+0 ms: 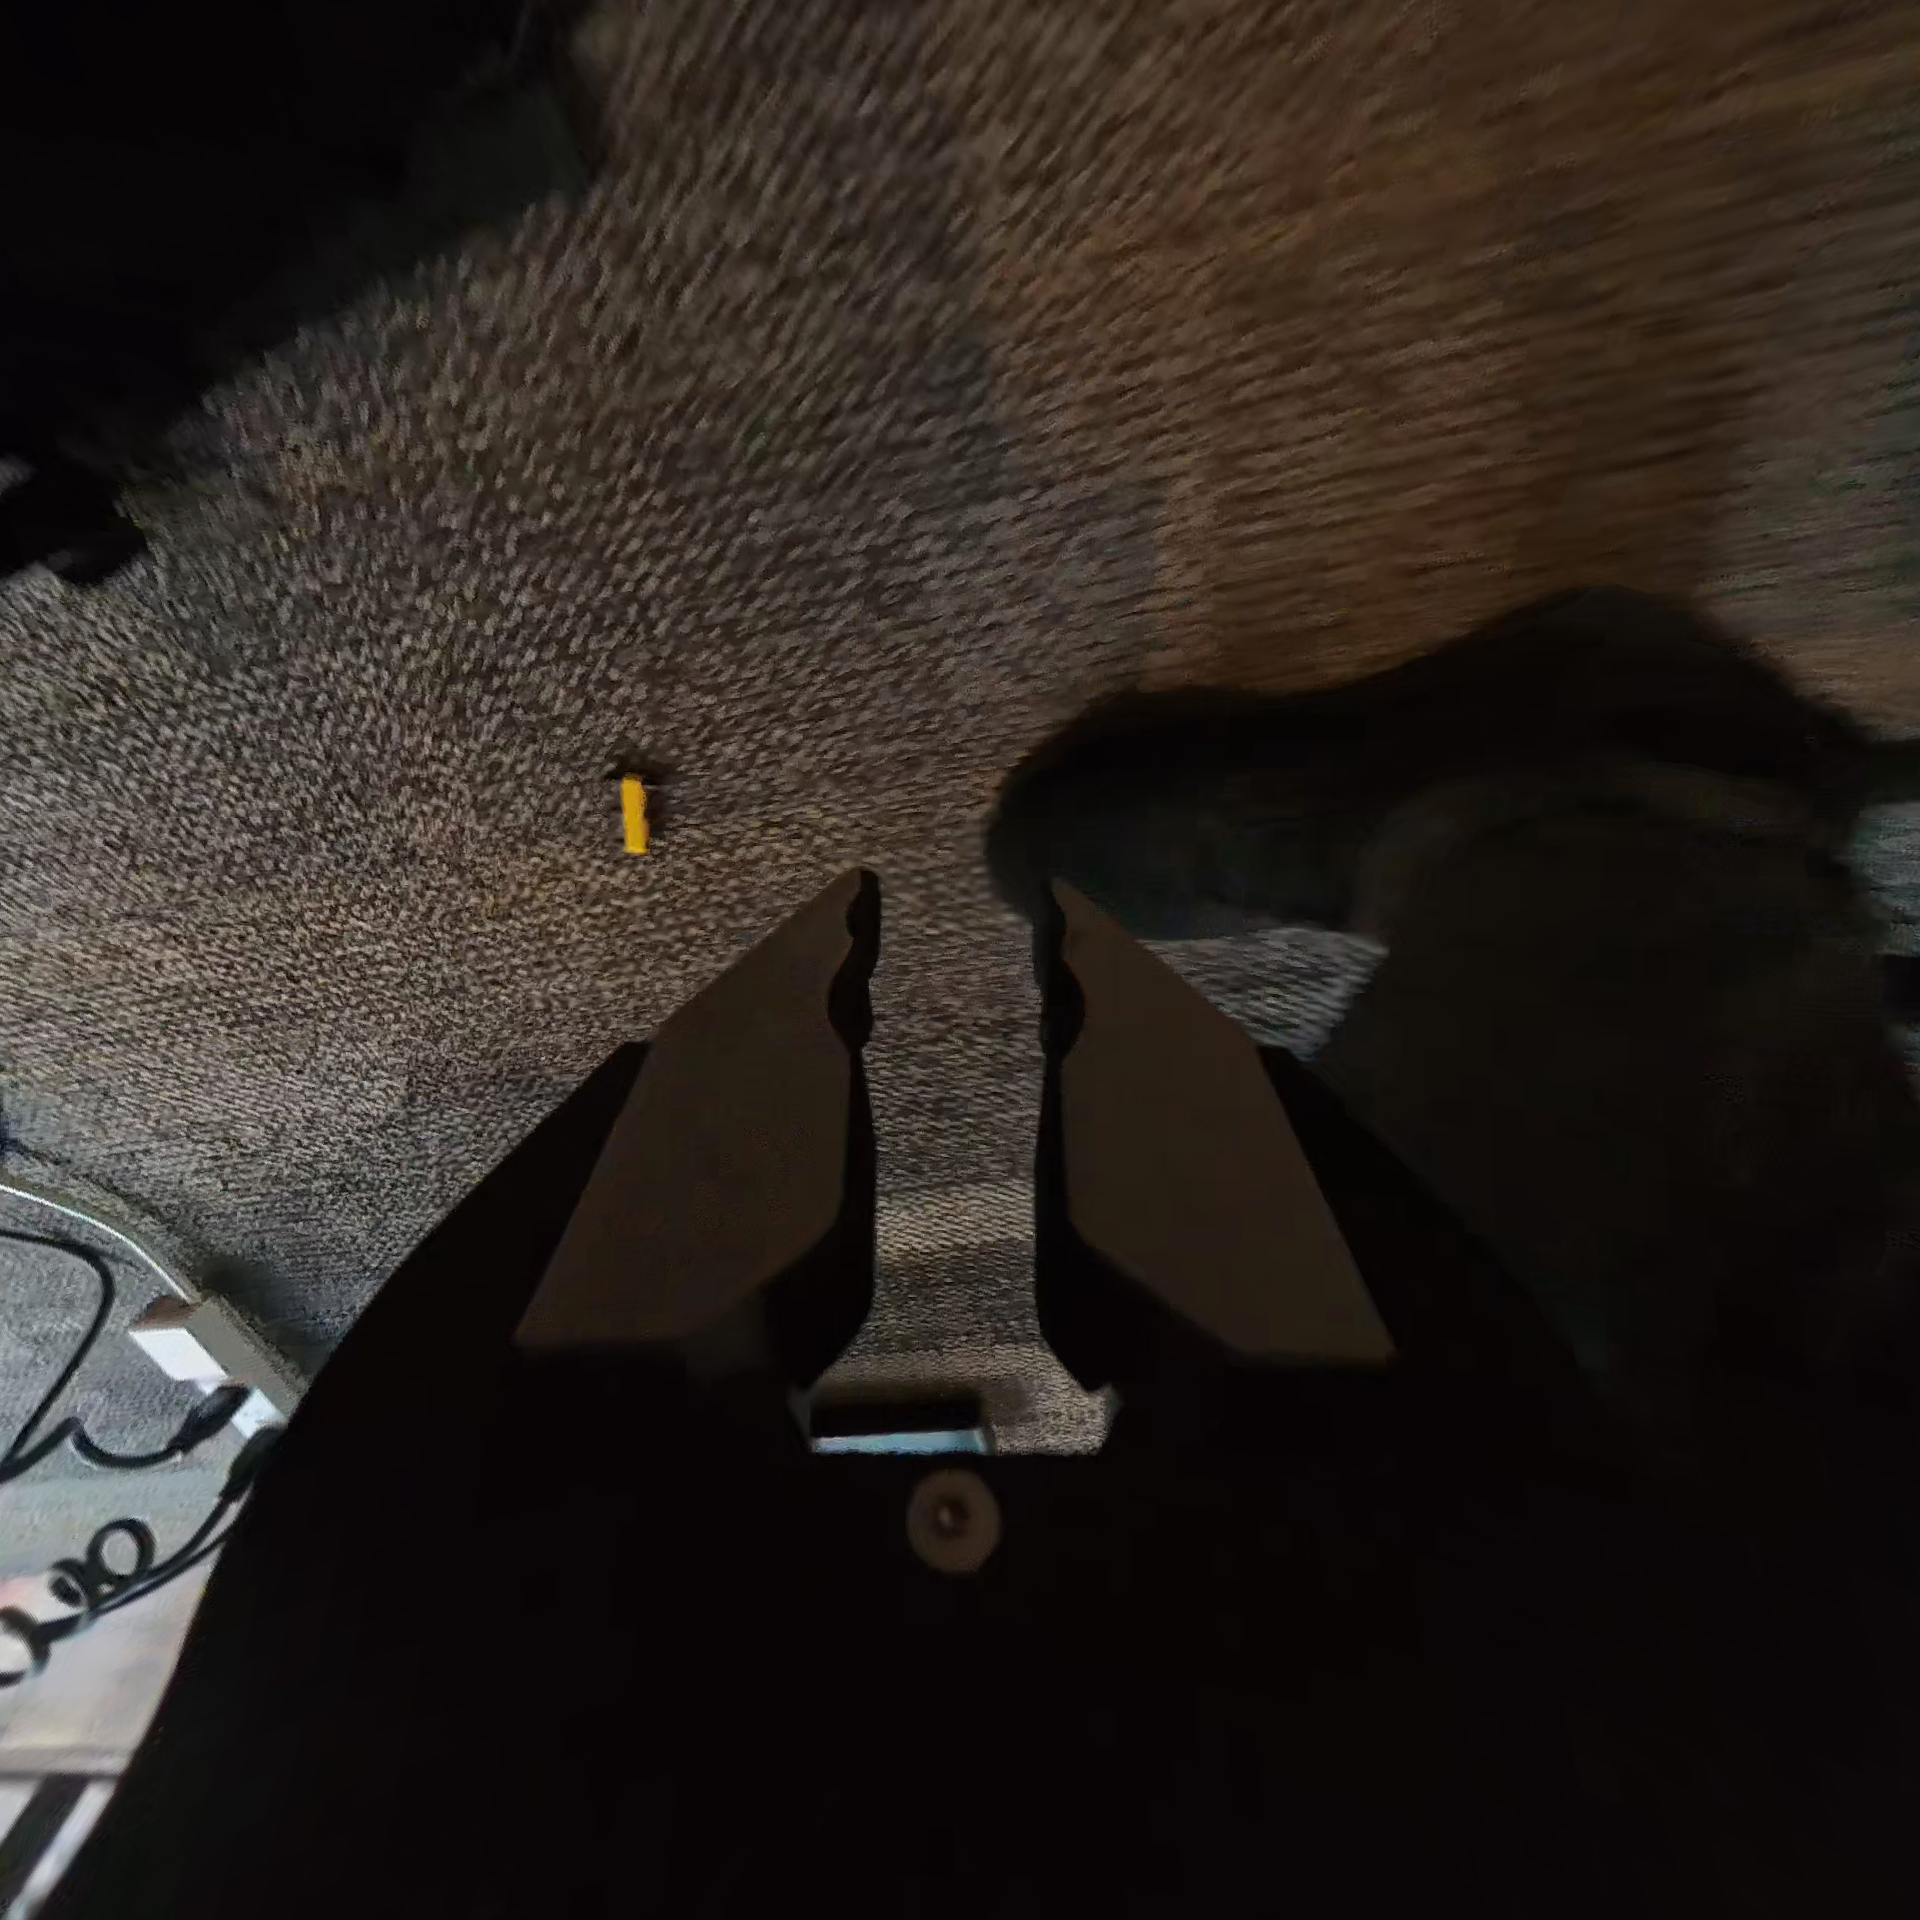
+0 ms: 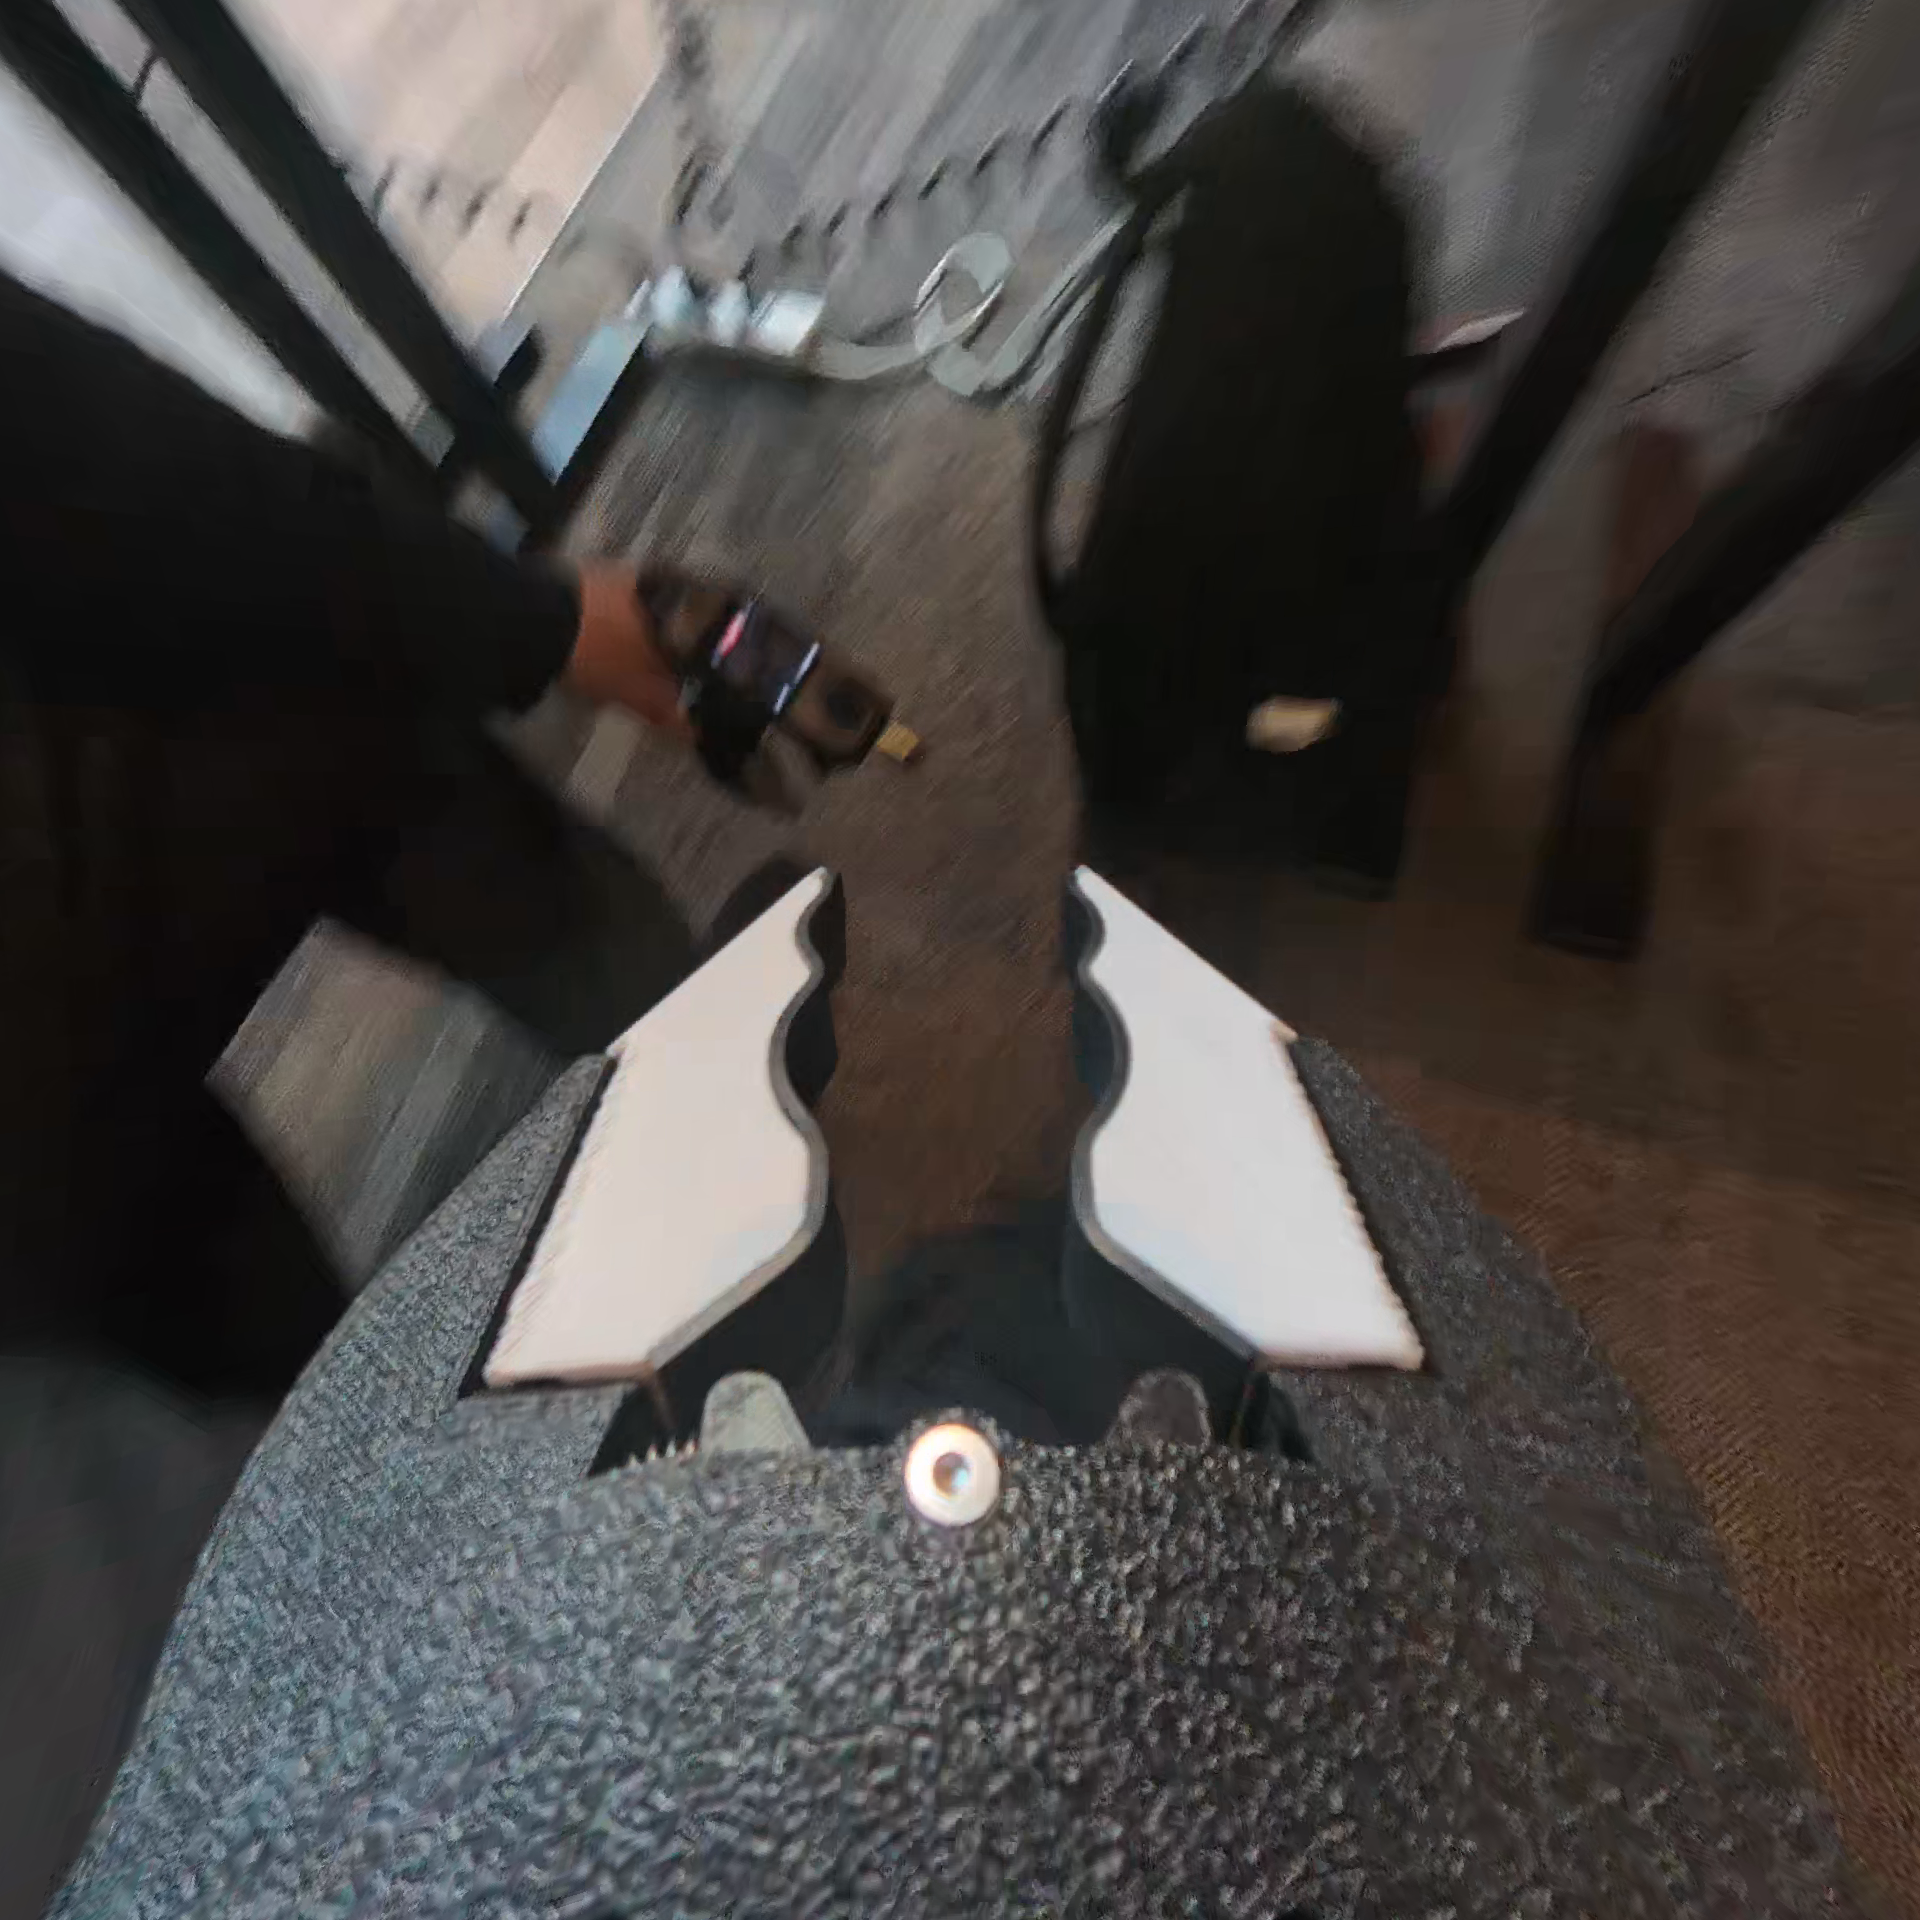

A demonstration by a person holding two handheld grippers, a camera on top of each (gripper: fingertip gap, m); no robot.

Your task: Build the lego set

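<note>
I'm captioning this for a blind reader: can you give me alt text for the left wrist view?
An open, empty left gripper hangs over speckled grey-brown carpet, with a small yellow piece lying on the carpet just beyond its tips, to the left. Black cables lie at the lower left edge.

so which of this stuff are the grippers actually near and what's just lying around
At the grippers:
- left gripper, fingers open, empty: small yellow piece on carpet
- right gripper, open, empty

Lying about:
- black cables
- black frame legs
</note>
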